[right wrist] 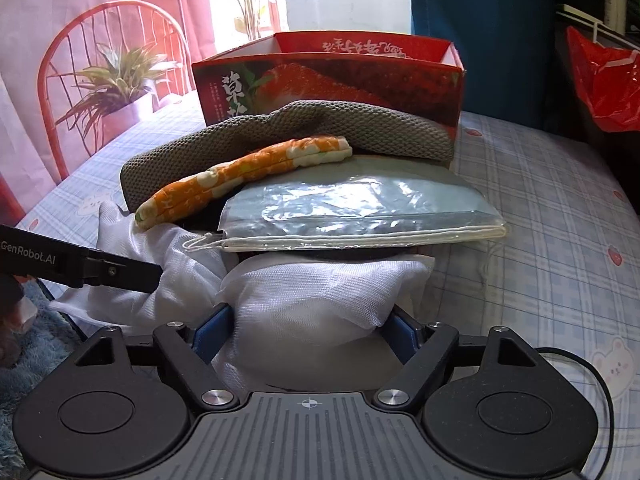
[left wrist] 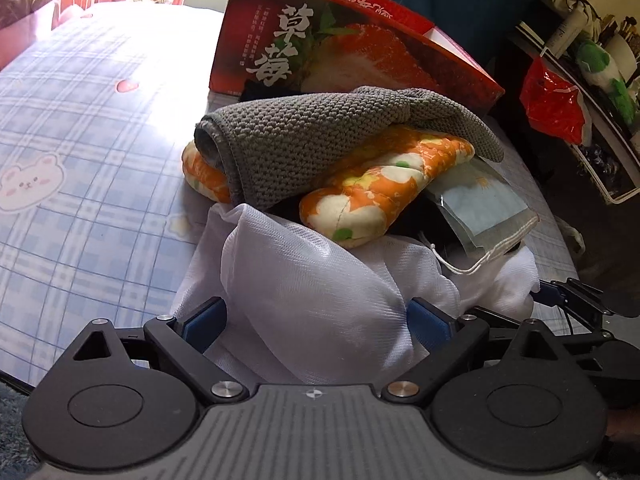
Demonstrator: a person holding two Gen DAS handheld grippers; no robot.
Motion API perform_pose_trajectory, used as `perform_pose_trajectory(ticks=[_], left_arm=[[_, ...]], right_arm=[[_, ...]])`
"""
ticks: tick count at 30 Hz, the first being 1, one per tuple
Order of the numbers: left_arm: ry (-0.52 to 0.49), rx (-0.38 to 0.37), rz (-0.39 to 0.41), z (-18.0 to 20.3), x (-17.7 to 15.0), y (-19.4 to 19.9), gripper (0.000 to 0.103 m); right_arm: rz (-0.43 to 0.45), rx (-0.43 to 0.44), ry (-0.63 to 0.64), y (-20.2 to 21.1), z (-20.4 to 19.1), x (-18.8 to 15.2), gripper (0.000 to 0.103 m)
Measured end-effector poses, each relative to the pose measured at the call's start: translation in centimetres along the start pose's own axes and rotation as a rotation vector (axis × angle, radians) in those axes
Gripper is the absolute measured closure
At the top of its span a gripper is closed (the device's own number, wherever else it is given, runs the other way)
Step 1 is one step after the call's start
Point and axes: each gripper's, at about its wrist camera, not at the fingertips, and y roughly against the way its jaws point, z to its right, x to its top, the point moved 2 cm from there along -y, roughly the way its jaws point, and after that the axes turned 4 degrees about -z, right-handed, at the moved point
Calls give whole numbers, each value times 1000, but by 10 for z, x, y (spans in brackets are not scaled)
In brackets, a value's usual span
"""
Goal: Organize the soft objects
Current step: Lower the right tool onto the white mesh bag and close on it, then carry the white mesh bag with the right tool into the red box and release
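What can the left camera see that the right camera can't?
Only the left view shows the shelf with a green and white toy on it. Only the right view shows the red chair, the potted plant and the blue rug. Both show the strawberry box, the grey knit cloth, the orange pad, the packed masks and the white mesh lying between each gripper's fingers.

Your left tool point(left wrist: 316, 320) and right tool point(right wrist: 308, 328) are matte black, with blue pads point(left wrist: 204, 320), silver screws, a ribbed grey centre plate, "GenRobot.AI" lettering and a black cable point(right wrist: 600, 384).
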Motion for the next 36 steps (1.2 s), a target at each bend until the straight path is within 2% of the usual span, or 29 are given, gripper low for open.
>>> perform_pose_trajectory(ticks=[9, 11, 13, 16, 18, 22, 26, 30, 36], left_arm=[[-13, -20, 9, 1, 0, -8, 5], [-16, -39, 16, 3, 0, -5, 14], [-38, -69, 26, 7, 0, -1, 36], [-108, -64, 47, 19, 0, 3, 52], [-131, -65, 57, 22, -1, 5, 60], [-136, -76, 75, 21, -1, 12, 71], [-151, -97, 121, 23, 0, 30, 75], [-207, -103, 203, 31, 1, 59, 75], [-258, -117, 309, 38, -2, 100, 75]], right_arm=[[-2, 28, -13, -7, 8, -2, 26], [-3, 33, -11, -7, 8, -2, 30], [-3, 40, -3, -4, 6, -2, 40], [-4, 51, 20, -1, 0, -2, 52], [0, 53, 35, 2, -3, -1, 59], [20, 78, 36, 10, -3, 0, 66], [60, 127, 45, 25, -4, 5, 73], [117, 206, 80, 48, -8, 12, 74], [198, 237, 119, 79, -14, 27, 75]])
